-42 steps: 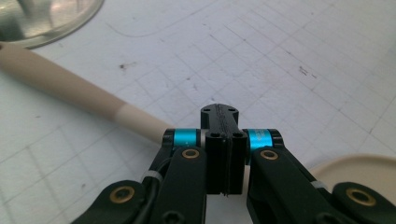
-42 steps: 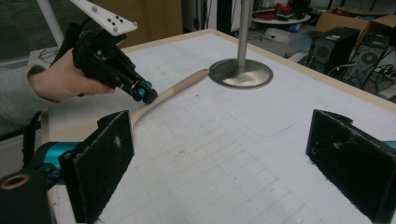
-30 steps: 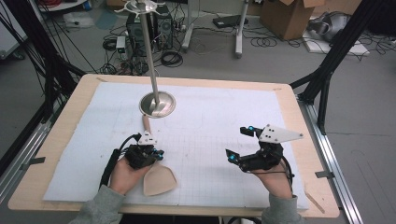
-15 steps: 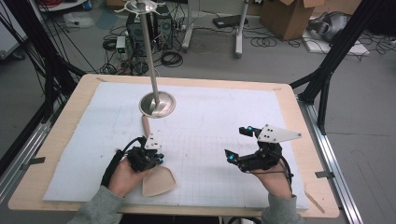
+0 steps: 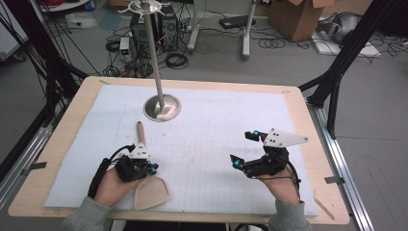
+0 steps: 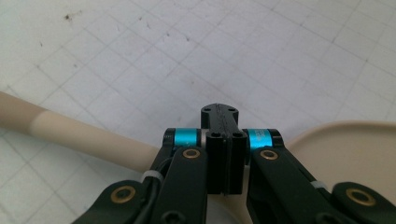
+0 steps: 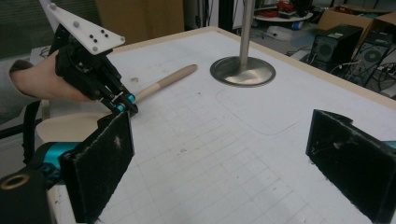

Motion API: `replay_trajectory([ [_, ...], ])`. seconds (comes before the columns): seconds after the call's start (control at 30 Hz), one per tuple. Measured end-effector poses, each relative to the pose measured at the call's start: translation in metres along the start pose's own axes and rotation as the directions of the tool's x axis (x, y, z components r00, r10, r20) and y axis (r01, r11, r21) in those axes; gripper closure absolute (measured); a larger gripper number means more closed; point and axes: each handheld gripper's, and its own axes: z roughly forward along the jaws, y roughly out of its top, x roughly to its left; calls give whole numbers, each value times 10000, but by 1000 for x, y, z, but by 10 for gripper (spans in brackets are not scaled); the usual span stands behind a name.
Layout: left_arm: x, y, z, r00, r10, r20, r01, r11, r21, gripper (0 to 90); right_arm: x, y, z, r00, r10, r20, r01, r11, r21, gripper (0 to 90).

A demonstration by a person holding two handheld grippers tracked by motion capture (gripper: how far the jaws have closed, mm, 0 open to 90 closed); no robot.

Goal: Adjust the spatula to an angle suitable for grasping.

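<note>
the left tongs (image 5: pixel 139 166), shut, sit over the neck of a wooden spatula (image 5: pixel 144 159) whose handle points toward the metal stand (image 5: pixel 162 107); the right tongs (image 5: pixel 243 151) gape wide, well apart.

Closed left hand-held gripper (image 6: pixel 223 154) sits over the spatula (image 6: pixel 88 135) on the gridded mat (image 6: pixel 140 46)

Black claws (image 5: pixel 243 149) with teal rollers, brass rivets; grey sleeves (image 5: pixel 82 222)

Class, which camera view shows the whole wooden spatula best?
The high view: the wooden spatula shows from handle tip to blade, with the left gripper over its neck. The left gripper view shows handle and blade edge; the right gripper view shows its handle and part of its blade.
</note>
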Motion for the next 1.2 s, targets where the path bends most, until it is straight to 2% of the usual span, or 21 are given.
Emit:
replay_trajectory([
  [0.47,6,-27,-22,9998,-6,187,11,9995,-304,894,1,0,2,10000,47,-1,-47,10000,65,67],
  [0.67,8,-31,-24,9992,-18,405,43,9981,-620,892,2,0,4,10000,31,-47,-30,9999,114,67],
  [0.73,8,-32,-24,9993,-16,361,42,9974,-715,892,2,1,4,10000,6,-51,-5,10000,89,67],
  [0.87,13,-34,-33,9995,-247,198,272,9905,-1345,892,1,0,4,10000,-22,-20,22,10000,89,67],
  [0.97,21,-35,-43,9977,-668,-63,647,9829,-1723,892,1,0,4,10000,-9,-26,9,10000,93,67],
  [1.1,35,-35,-50,9907,-1270,-488,1141,9710,-2101,892,2,0,5,10000,-7,-51,8,9999,146,67],
  [1.2,45,-36,-50,9814,-1753,-789,1531,9611,-2300,892,2,0,5,10000,-8,-53,8,9999,138,67],
])
